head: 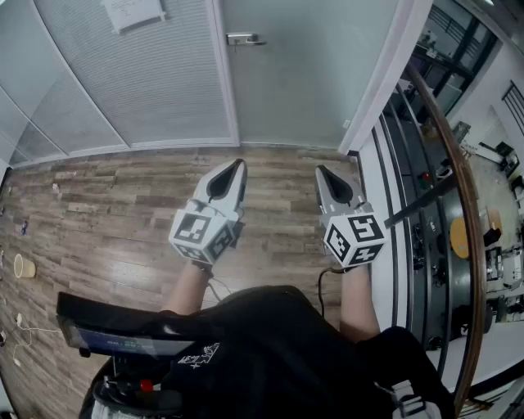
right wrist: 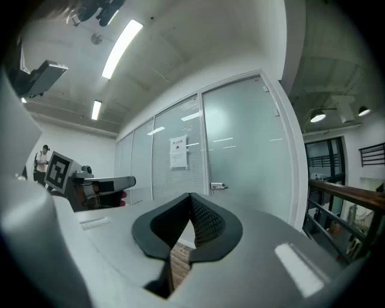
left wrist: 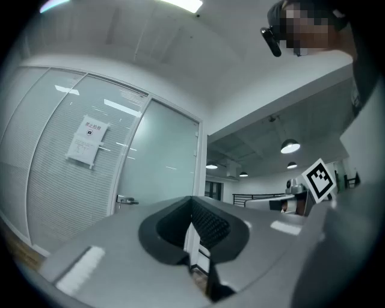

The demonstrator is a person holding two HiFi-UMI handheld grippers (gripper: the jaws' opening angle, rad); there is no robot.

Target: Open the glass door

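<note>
The frosted glass door (head: 311, 74) stands closed ahead, its metal lever handle (head: 244, 38) on the left edge; the door's handle also shows small in the left gripper view (left wrist: 125, 200) and the right gripper view (right wrist: 218, 186). My left gripper (head: 238, 164) and right gripper (head: 319, 171) hover side by side over the wooden floor, well short of the door, both pointing toward it. Both are shut with tips together and nothing between them (left wrist: 191, 198) (right wrist: 190, 196).
A frosted glass wall with a posted notice (head: 135, 11) runs left of the door. A railing with a wooden top rail (head: 458, 172) borders the right side over a drop. A paper cup (head: 24, 266) lies on the floor (head: 123, 213) at far left.
</note>
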